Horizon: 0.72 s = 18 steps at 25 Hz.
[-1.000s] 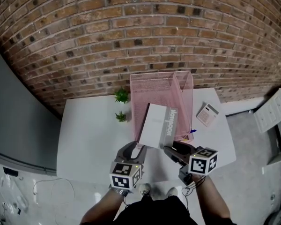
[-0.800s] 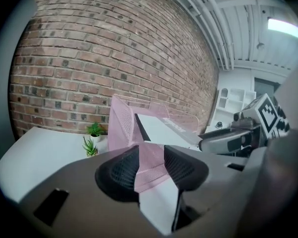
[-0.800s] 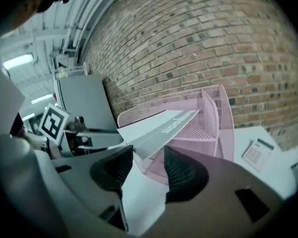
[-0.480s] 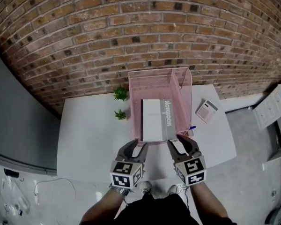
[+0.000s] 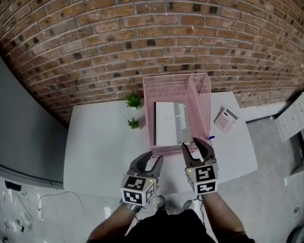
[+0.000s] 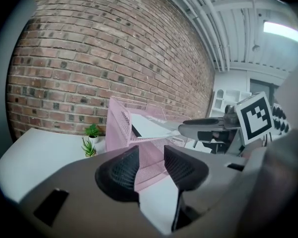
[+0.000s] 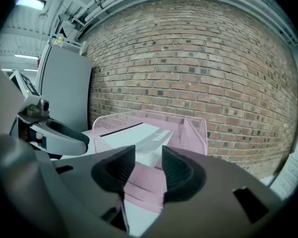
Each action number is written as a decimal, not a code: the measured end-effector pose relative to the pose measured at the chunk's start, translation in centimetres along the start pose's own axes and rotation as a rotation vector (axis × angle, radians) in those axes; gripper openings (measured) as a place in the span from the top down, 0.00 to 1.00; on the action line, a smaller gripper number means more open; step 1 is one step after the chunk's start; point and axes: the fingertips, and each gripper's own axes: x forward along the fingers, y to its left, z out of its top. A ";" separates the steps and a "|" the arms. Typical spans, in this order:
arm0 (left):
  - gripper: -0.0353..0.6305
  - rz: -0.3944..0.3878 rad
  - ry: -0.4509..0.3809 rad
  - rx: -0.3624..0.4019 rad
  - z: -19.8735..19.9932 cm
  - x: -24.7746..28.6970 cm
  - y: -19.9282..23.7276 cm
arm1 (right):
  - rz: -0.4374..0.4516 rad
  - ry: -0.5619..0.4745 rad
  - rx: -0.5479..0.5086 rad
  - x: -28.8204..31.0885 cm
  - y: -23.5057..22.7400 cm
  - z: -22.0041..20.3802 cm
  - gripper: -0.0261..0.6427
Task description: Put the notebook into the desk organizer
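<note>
Notebook (image 5: 167, 123) in organizer (image 5: 203, 87) beyond L tongs (image 5: 153, 158) & empty, just-opening R tongs (image 5: 191, 144)

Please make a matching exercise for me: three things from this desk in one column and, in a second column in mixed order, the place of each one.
Things:
1. notebook
2. calculator
3. small plants

Places:
A. on the table, right of the desk organizer
B. on the table, left of the desk organizer
C. lying inside the desk organizer

Pairs: 1-C, 2-A, 3-B
</note>
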 end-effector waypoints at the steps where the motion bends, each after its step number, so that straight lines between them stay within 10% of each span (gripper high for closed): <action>1: 0.71 -0.003 -0.001 0.002 0.0 -0.1 -0.1 | -0.005 0.003 -0.005 0.2 0.0 0.1 0.70; 18: 0.73 0.040 -0.039 0.008 0.2 -2.8 -2.5 | 0.101 -0.068 0.052 -2.6 0.1 0.6 0.77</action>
